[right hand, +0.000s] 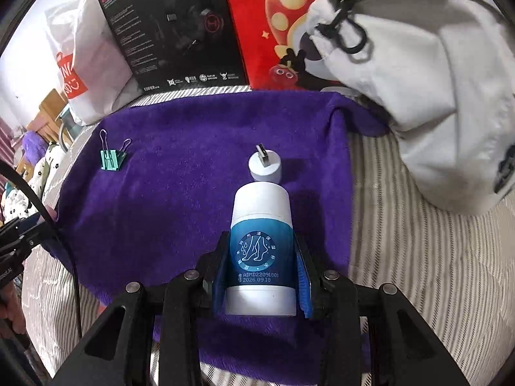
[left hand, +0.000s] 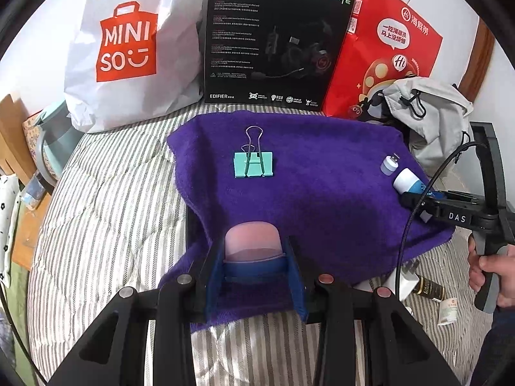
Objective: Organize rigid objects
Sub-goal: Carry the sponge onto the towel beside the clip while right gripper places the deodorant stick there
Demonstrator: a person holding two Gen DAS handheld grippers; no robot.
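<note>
A purple towel (left hand: 322, 193) is spread over striped bedding. My left gripper (left hand: 254, 251) is shut on a pink rounded object (left hand: 252, 236) low over the towel's near edge. Farther back on the towel lies a teal binder clip (left hand: 254, 164), also visible in the right wrist view (right hand: 112, 158). My right gripper (right hand: 261, 241) is shut on a white and blue tube (right hand: 261, 222) pointing away over the towel. Just beyond the tube's tip stands a small white USB plug (right hand: 265, 169). The left wrist view shows the same tube (left hand: 406, 180), plug (left hand: 390, 164) and right gripper (left hand: 421, 194) at the towel's right edge.
Along the back stand a white Miniso bag (left hand: 128, 51), a black headset box (left hand: 273, 41) and a red paper bag (left hand: 386, 48). A grey drawstring bag (right hand: 434, 96) lies right of the towel. A small dark bottle (left hand: 431, 289) lies near a hand (left hand: 492, 273).
</note>
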